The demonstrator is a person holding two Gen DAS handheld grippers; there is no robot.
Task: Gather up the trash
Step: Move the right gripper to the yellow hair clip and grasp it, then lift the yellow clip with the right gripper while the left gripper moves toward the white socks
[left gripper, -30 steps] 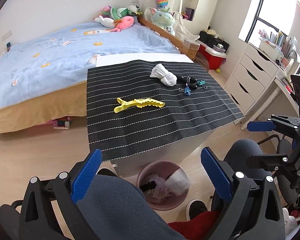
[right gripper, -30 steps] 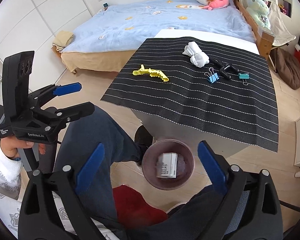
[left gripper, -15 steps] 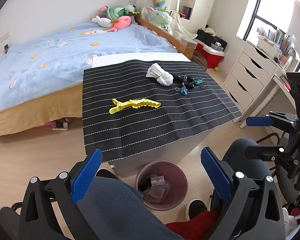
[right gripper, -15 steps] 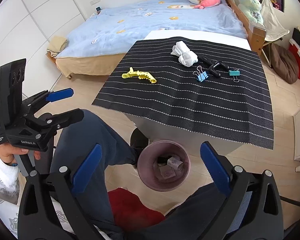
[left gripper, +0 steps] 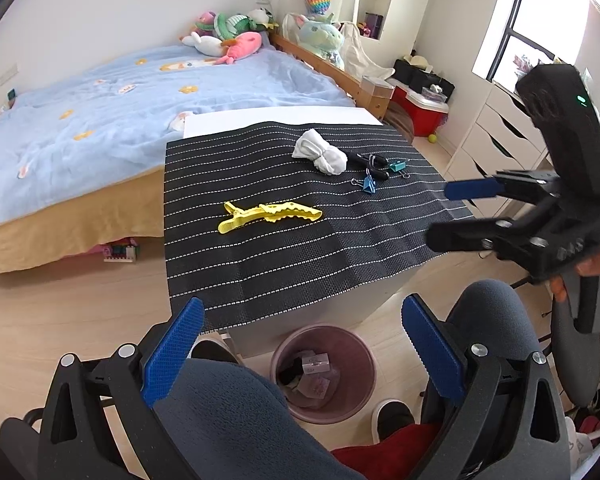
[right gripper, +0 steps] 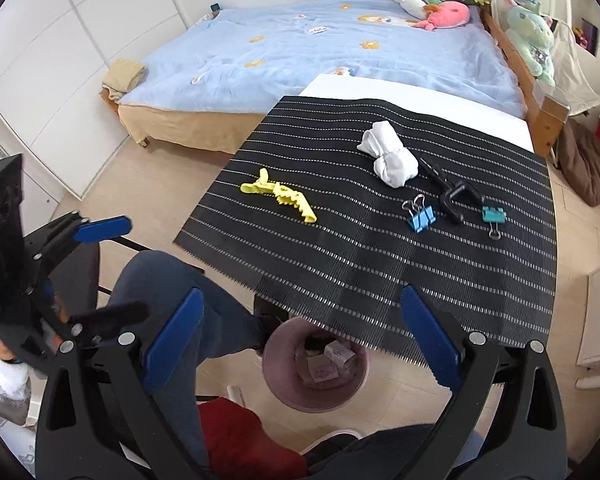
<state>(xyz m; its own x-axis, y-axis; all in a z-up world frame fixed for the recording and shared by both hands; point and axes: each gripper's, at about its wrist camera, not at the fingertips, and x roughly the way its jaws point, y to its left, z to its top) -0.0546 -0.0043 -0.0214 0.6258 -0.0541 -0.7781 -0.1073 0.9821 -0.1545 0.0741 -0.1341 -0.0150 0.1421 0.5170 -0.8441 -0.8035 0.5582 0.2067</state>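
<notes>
A mauve trash bin stands on the floor under the table's near edge, with small boxes and scraps in it; it also shows in the right wrist view. My left gripper is open and empty, low above my lap. My right gripper is open and empty, just before the table's near edge; it also shows in the left wrist view. On the black striped mat lie a white cloth bundle, a yellow clip, a black clip and two binder clips.
A bed with a blue cover stands beyond the table. White drawers and a red box are at the right. My legs and a desk chair crowd the floor near the bin.
A thrown piece of trash has settled in the bin. The right gripper has risen and moved forward toward the table. The left gripper has barely moved.
</notes>
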